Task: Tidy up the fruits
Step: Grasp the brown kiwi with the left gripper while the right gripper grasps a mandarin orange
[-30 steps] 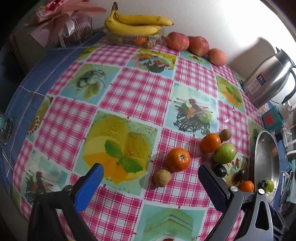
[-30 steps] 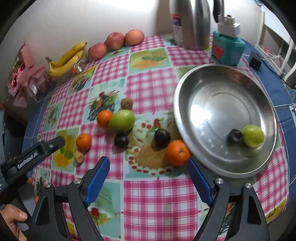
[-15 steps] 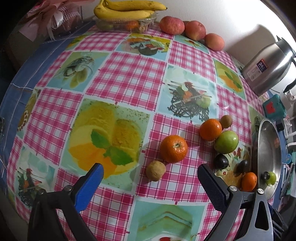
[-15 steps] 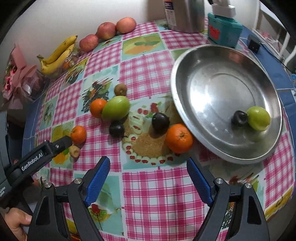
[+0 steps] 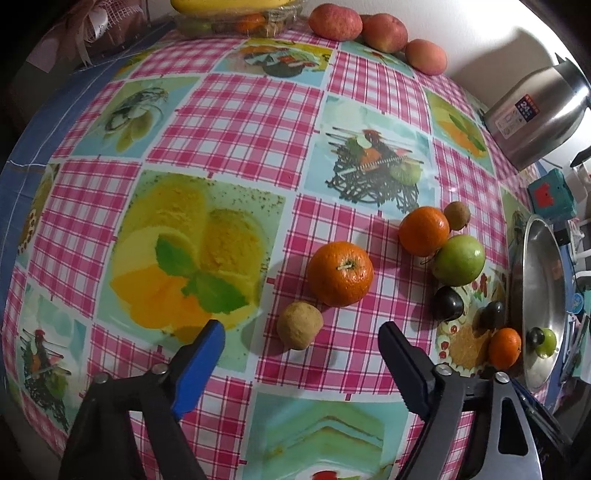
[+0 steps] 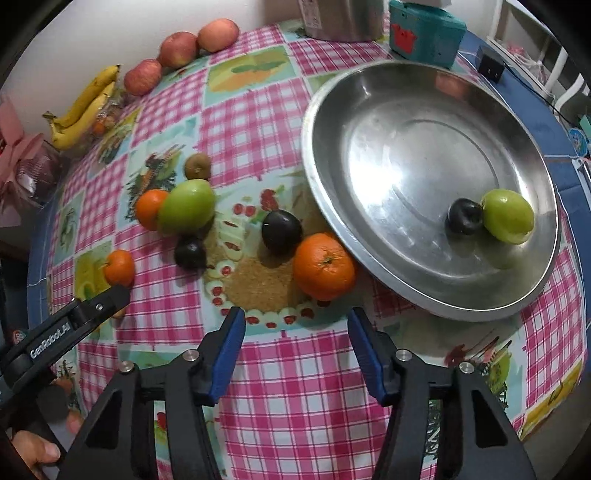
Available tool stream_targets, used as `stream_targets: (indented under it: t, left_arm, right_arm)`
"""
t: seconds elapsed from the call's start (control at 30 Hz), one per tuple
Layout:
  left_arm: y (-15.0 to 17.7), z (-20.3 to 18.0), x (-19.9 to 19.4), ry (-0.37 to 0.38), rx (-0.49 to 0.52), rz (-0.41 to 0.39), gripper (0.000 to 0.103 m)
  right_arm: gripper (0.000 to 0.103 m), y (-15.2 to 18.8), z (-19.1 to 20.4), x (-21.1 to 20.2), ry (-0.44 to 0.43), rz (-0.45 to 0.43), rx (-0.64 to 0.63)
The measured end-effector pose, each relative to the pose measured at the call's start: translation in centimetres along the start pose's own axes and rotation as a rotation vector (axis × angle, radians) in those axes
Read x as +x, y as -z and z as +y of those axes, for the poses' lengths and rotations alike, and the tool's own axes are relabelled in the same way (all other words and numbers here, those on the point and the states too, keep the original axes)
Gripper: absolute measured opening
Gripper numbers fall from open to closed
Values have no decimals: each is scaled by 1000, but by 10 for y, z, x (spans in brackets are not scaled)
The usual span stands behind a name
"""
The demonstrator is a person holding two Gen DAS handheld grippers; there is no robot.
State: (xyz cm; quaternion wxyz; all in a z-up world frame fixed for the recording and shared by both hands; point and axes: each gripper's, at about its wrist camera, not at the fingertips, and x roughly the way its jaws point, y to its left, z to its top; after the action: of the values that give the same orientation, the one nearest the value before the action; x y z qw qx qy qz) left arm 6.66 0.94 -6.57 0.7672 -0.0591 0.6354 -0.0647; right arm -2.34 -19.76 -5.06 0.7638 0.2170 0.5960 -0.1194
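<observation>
My left gripper (image 5: 301, 330) is open and empty, its jaws either side of a small tan fruit (image 5: 299, 325), with an orange (image 5: 340, 273) just beyond. Another orange (image 5: 424, 231), a kiwi (image 5: 457, 215), a green apple (image 5: 458, 259) and two dark plums (image 5: 447, 303) lie to the right. My right gripper (image 6: 295, 319) is open and empty, just short of an orange (image 6: 325, 266) beside the steel bowl (image 6: 369, 243). The bowl holds a dark plum (image 6: 464, 216) and a green fruit (image 6: 508, 216). The left gripper's finger (image 6: 74, 317) shows at the right wrist view's left.
Three apples (image 5: 334, 22) and bananas (image 6: 83, 107) on a clear box line the far edge by the wall. A steel kettle (image 5: 535, 110) and a teal box (image 6: 424, 31) stand behind the bowl. A pink bouquet (image 6: 22, 166) sits at the far left.
Both grippers have moved forward and lower towards the fruit: the left closer to the tan fruit and orange, the right closer to the orange by the bowl. Both sets of jaws have narrowed somewhat.
</observation>
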Motion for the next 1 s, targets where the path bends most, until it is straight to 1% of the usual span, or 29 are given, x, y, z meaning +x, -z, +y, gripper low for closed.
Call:
stream_targets:
  t: [0.13, 0.2, 0.37, 0.43, 0.47, 0.57, 0.63, 0.67, 0.73, 0.8, 0.93, 1.0]
  left_arm:
    - [2, 0, 3, -15, 8, 4, 78]
    - [1, -1, 4, -15, 8, 0, 75]
    - [0, 0, 4, -23, 10, -4, 70]
    - [0, -1, 5, -26, 6, -8, 64]
    - [-2, 1, 3, -26, 5, -8, 62]
    - [-3, 0, 4, -31, 3, -12, 56]
    - [-3, 0, 4, -27, 0, -14, 47]
    - [-2, 0, 4, -25, -4, -16, 45]
    - [-1, 3, 2, -22, -9, -16, 37]
    - [-2, 3, 2, -14, -13, -16, 33]
    - [-2, 6, 0, -2, -15, -15, 27]
    - [-1, 4, 0, -2, -18, -17, 27]
  right_arm:
    - [53, -2, -5, 4, 19, 0, 18]
    - [47, -3, -7, 7, 18, 2, 29]
    - [46, -6, -10, 9, 17, -3, 50]
    - [44, -7, -13, 10, 14, -5, 63]
    - [42, -8, -14, 10, 9, -6, 71]
    - [42, -10, -16, 9, 2, -16, 96]
    - [42, -12, -19, 8, 2, -25, 110]
    - [42, -13, -20, 7, -2, -28, 113]
    - [41, -14, -22, 7, -10, -32, 124]
    - [41, -16, -23, 6, -14, -36, 129]
    - [40, -20, -25, 6, -25, -43, 141]
    - [39, -18, -29, 5, -30, -45, 148]
